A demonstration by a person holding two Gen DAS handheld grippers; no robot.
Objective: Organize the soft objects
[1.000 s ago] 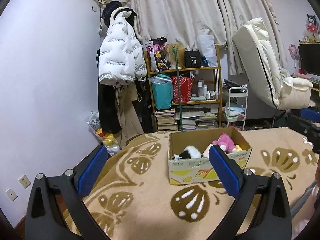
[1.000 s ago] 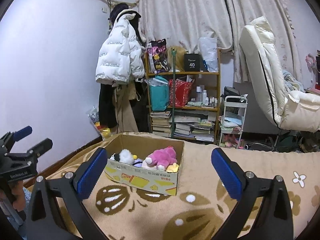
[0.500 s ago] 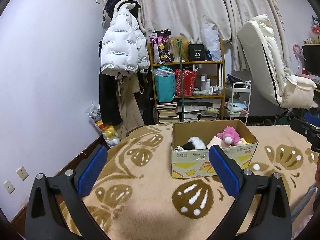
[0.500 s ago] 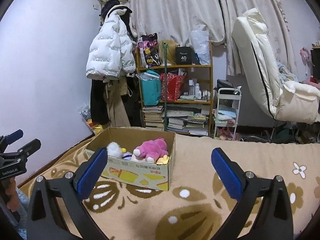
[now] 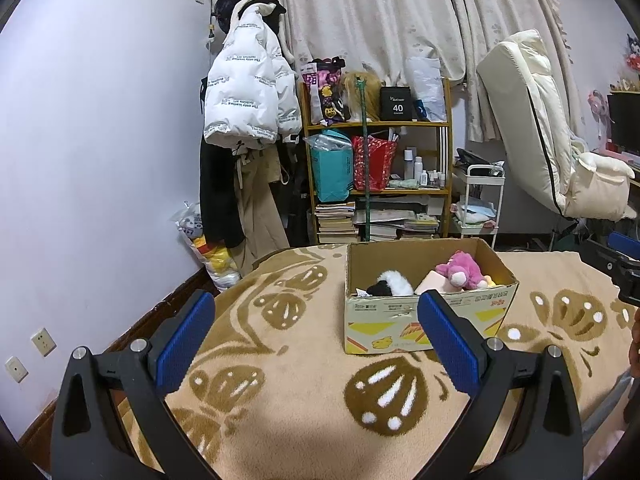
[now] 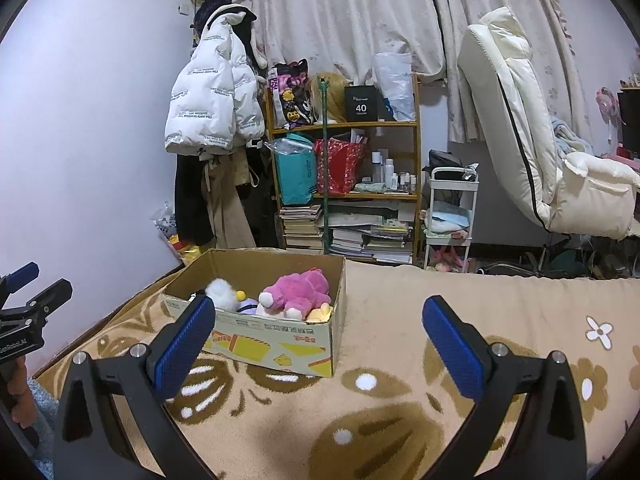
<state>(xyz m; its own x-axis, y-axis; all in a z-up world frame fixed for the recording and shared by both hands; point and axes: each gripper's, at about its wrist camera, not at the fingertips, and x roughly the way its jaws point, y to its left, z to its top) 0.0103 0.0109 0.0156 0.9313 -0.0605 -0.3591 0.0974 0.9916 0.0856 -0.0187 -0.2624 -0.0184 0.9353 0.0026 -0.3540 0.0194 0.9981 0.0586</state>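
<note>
An open cardboard box [image 5: 432, 316] stands on a beige patterned blanket [image 5: 288, 380]. Inside lie a pink plush [image 5: 464, 270], a black and white plush [image 5: 390, 285] and a pale pink soft piece [image 5: 430, 281]. The right wrist view shows the box [image 6: 280, 344], the pink plush [image 6: 298, 293] and a white plush [image 6: 221, 292]. My left gripper [image 5: 316, 344] is open and empty, well in front of the box. My right gripper [image 6: 318, 346] is open and empty, in front of the box's right corner.
A wooden shelf [image 5: 376, 176] full of bags, bottles and books stands behind the bed. A white puffer jacket [image 5: 244, 92] hangs on the wall. A cream recliner chair [image 5: 552, 152] and a small white cart [image 5: 480, 204] are at the right.
Both cameras have tilted and drawn back a little, so the box sits a bit farther off. Both grippers stay open and empty.
</note>
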